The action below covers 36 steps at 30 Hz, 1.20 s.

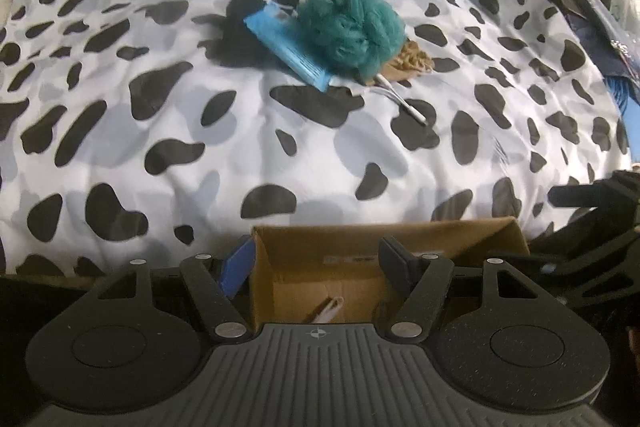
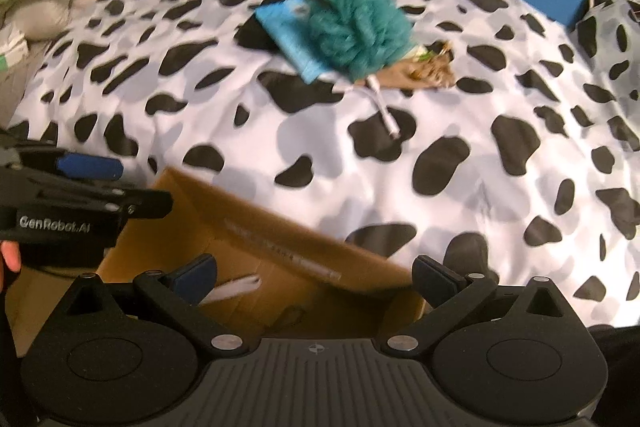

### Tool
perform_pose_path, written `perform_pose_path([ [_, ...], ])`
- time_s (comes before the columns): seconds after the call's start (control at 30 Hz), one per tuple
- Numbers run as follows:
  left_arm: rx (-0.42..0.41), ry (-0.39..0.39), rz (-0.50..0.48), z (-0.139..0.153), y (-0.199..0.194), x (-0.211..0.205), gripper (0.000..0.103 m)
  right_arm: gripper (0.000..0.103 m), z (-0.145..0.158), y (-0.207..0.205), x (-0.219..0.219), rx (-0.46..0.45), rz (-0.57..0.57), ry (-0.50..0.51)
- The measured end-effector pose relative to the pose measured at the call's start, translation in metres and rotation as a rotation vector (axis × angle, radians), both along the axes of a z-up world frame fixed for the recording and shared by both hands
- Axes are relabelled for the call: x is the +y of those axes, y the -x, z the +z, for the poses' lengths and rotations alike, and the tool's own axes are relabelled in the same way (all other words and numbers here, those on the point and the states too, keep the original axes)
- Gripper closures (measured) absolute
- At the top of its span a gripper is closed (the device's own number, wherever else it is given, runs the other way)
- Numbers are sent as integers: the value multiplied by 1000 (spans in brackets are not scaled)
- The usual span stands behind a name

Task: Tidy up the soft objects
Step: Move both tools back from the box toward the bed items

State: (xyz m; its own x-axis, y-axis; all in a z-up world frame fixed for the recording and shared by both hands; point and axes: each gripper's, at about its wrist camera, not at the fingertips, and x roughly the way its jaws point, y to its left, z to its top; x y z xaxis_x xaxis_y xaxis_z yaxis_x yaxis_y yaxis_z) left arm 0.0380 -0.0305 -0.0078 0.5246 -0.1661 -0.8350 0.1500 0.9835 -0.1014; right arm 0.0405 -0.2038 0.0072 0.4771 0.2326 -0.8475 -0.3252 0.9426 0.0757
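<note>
A teal mesh bath pouf (image 1: pixel 352 31) sits on the cow-print bedcover (image 1: pixel 160 131), well toward twelve o'clock from both grippers. A light-blue tube (image 1: pixel 286 47) touches the pouf at its nine o'clock side, a brown paper-wrapped bundle (image 1: pixel 408 65) at its four o'clock, and a white cable adapter (image 1: pixel 404 99) lies just beside it at five o'clock. An open cardboard box (image 1: pixel 400 239) rests at six o'clock, near the grippers. The left gripper (image 1: pixel 320 259) hangs over the box, fingers spread, grasping nothing. The right gripper (image 2: pixel 316 279) likewise stands released and empty above the box.
</note>
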Motion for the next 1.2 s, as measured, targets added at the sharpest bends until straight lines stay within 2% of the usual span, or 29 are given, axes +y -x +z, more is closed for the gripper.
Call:
perform_pose_path([
  [0.23, -36, -30, -2, 2, -9, 0, 36, 0, 9, -13, -4, -93, -2, -14],
  [0.47, -53, -61, -4, 2, -28, 2, 35, 0, 8, -35, -5, -156, 47, -5],
  [1.2, -119, -81, -43, -2, -88, 12, 35, 0, -16, -95, -19, -126, 10, -3],
])
